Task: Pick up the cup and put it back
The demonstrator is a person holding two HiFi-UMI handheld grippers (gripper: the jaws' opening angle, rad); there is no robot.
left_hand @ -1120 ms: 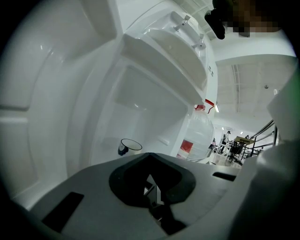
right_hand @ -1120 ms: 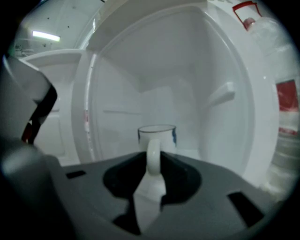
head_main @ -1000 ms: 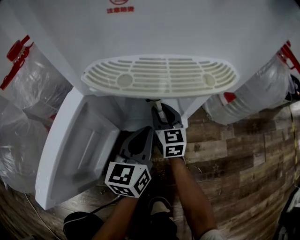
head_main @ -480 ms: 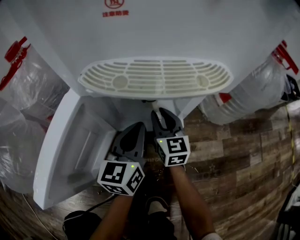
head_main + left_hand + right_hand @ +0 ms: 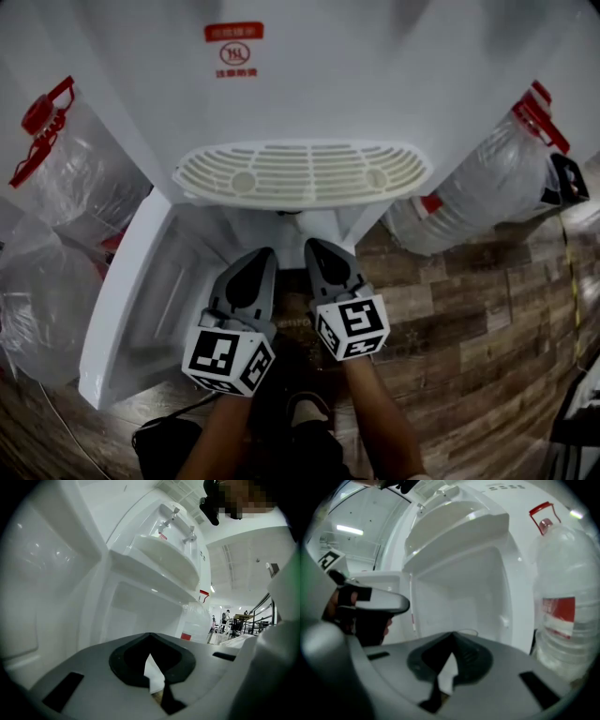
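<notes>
Wood floor (image 5: pixel 487 309): head view | right hand-held gripper (image 5: pixel 452 637) closed: right gripper view

Lighting: bright and diffuse, supplied by ceiling lights (image 5: pixel 347 528). White dispenser (image 5: pixel 309 94) panels show glare. Both gripper views exhibit fisheye bending and dark corners. The right tongs (image 5: pixel 450 644) appear soft and blurred. The floor (image 5: pixel 469 328) is dim.

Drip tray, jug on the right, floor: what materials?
Drip tray: probably moulded plastic, off-white, matte, one-piece slotted grille.
Jug: clear plastic by the look, glossy and see-through, with a red handle.
Floor: wood-look planks with grain and seams; real wood or laminate, cannot tell.
</notes>
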